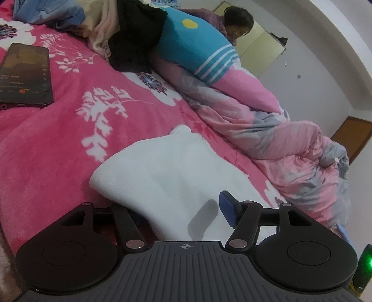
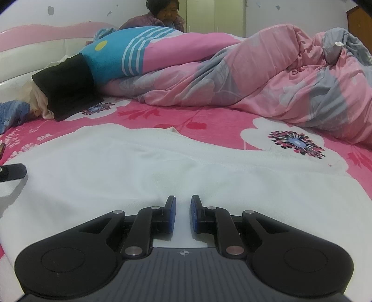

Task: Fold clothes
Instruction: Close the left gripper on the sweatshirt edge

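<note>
Looking down the right hand-held gripper first: its blue pads sit close together w/ only a thin strip of white cloth showing in the gap. Looks like it's pinching a small ridge of the white garment, though I can't tell for sure the pads actually press on it. The left hand-held gripper is way wider, jaws spread apart. One blue pad shows over the cloth, the other finger is hidden behind the fabric, so imo nothing's gripped there.

The garment itself lies spread on the bed, near edge toward the cameras, mostly flat w/ a few soft creases and a seam line running across it. From the left view one end tapers to a narrow point.

Handling guess: light, floppy knit, zero stiffness, so it'll sag and drag if lifted from one spot. Prob best to grab at a hem or corner w/ both sides at once and keep it taut. The fuzzy pink sheet may cling a bit.

Further out: a phone lies to the left on the bed, well apart from the garment. A rumpled pink-grey duvet and a blue striped pillow lie behind, plus a black item near the headboard. A person sits beyond the bed.
</note>
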Tool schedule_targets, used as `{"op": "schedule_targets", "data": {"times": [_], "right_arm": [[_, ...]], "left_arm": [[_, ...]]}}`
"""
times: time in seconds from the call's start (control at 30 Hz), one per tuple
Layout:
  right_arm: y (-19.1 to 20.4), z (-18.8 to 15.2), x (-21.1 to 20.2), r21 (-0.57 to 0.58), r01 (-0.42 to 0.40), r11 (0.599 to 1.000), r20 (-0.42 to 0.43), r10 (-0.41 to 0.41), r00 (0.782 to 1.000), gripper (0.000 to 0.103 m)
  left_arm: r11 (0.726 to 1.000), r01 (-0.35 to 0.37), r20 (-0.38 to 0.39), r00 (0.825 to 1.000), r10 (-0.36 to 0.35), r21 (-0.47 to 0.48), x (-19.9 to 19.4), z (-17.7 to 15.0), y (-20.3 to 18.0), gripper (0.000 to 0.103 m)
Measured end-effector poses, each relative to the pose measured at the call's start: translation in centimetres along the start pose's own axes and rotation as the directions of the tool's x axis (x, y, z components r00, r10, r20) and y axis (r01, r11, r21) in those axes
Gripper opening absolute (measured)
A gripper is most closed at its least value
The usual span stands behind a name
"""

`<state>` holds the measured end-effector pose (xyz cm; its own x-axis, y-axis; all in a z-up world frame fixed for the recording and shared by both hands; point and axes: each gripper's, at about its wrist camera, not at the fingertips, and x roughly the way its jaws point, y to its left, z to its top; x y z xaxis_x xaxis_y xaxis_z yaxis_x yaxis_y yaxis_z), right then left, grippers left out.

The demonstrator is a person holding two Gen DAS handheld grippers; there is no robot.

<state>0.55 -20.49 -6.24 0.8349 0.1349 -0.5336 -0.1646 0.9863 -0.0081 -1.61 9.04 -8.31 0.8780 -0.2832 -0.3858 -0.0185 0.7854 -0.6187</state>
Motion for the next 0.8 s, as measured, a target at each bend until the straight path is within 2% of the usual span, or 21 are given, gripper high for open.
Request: {"op": "schedule_targets", "data": {"times": [0.13,0.3,0.53,0.8], "right_arm": [[0.0,0.0,0.0,-0.002,0.002,1.000,0.000,-0.002,1.000,0.014],[0.0,0.0,0.0,-0.003,0.003,1.000,0.000,-0.003,1.000,0.014],[0.1,0.0,0.0,-0.005,0.004,1.000,0.000,-0.004,1.000,0.014],[0.1,0.0,0.0,-0.006,0.004,1.000,-0.001,-0.004,1.000,0.014]], "left_arm": [[0.999,0.004,0.021,1.000,-0.004,0.039,0.5,-0.2,-0.5,0.069],[0.998,0.001,0.039,0.999,-0.003,0.062,0.8,-0.4,-0.8,0.071],[0.999,0.027,0.035,0.999,-0.028,0.018,0.4,0.0,0.1,0.056],[0.999,0.031,0.038,0.999,-0.032,0.038,1.2,0.1,0.0,0.056]]}}
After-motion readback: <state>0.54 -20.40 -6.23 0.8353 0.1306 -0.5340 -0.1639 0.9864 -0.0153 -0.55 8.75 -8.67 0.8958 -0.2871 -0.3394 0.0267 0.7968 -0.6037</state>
